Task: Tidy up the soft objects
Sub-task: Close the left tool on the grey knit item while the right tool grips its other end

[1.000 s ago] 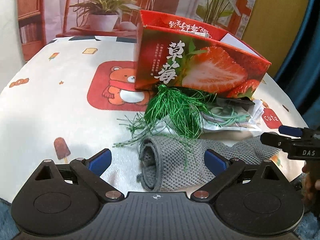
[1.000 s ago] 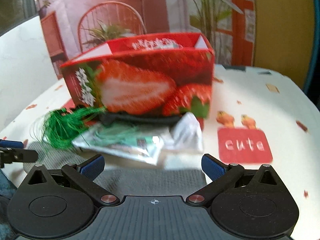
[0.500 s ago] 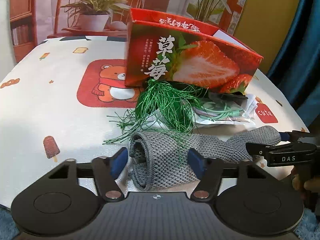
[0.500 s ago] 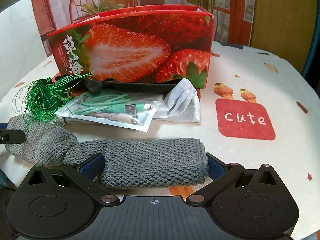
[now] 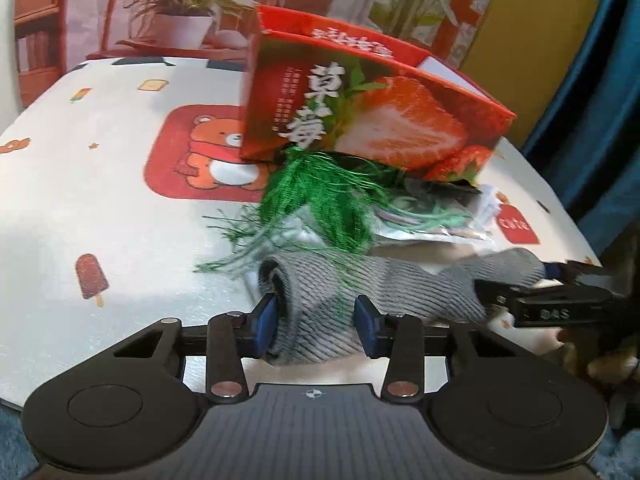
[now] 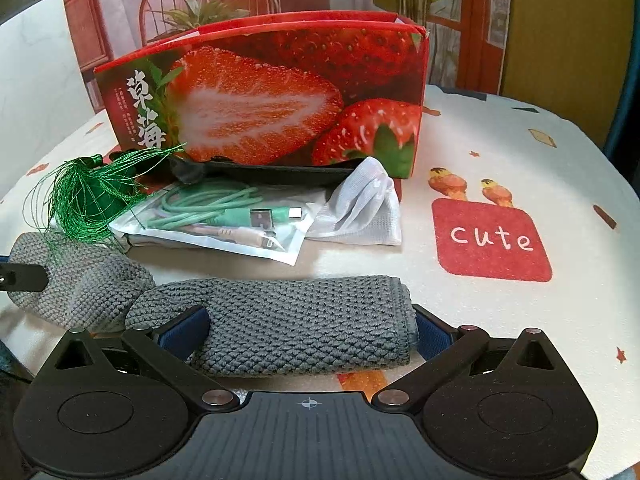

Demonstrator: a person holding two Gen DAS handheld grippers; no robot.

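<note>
L gripper [image 5: 316, 318] at lower centre of left wrist view: jaws just closed in, blue pads pressing both sides of grey knit cloth [image 5: 320, 300], near its folded end. R gripper [image 6: 310, 326] at lower centre of right wrist view: jaws wide, other end of cloth lying between 2 pads; can't tell if pressing. Cloth stretched across tablecloth [image 6: 520, 152] near front edge. Behind it: green tassel [image 6: 86, 200], bagged cables [image 6: 224, 220], white pouch [image 6: 360, 208], strawberry box [image 6: 272, 92] upper centre.
</note>
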